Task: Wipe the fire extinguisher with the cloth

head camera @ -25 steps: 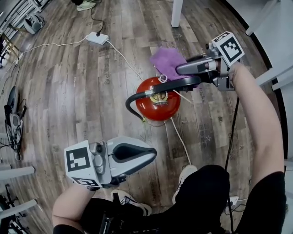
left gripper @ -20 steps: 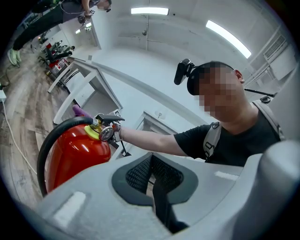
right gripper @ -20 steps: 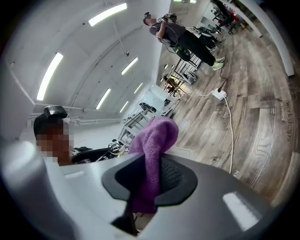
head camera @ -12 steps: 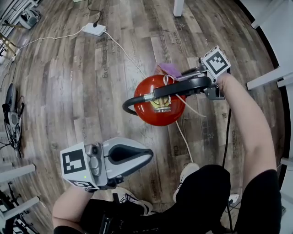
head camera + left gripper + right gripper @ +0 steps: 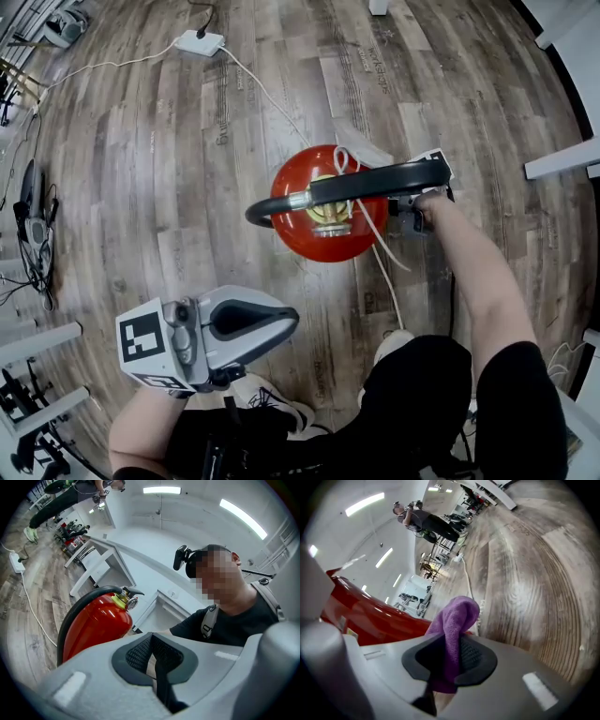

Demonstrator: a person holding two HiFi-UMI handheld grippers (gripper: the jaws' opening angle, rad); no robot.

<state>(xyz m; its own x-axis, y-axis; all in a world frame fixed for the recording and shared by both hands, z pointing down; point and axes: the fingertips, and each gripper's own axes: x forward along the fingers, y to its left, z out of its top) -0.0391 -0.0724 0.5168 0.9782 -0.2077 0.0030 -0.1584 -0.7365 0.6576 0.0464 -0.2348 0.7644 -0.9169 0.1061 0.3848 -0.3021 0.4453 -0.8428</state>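
1. Fire extinguisher [image 5: 323,225], red and seen from above, stands upright on the wooden floor [image 5: 169,159], just in front of your feet.
2. Its black hose [image 5: 375,181] curves across the top, from the left of the valve over to the right side.
3. Your right hand-held gripper [image 5: 449,660] is closed on the purple cloth [image 5: 453,620]. The pads pinch the fold, and the free end of the cloth stands out past the jaws.
4. In the head view this hand-held gripper is low at the right side of the red body. It is mostly hidden under the hose, and your forearm [image 5: 469,272] leads down to it.
5. In the right gripper view the red body lies just left of the cloth. Whether the cloth touches it, I cannot tell.
6. Your left hand-held gripper [image 5: 286,323] is closed, with nothing between the jaws. You hold it well apart from the extinguisher, at the near left side.
7. In the left gripper view the extinguisher shows to the left of the jaws.
8. A white power strip [image 5: 197,42] lies far away on the floor, and its white cable [image 5: 267,94] runs past the extinguisher.
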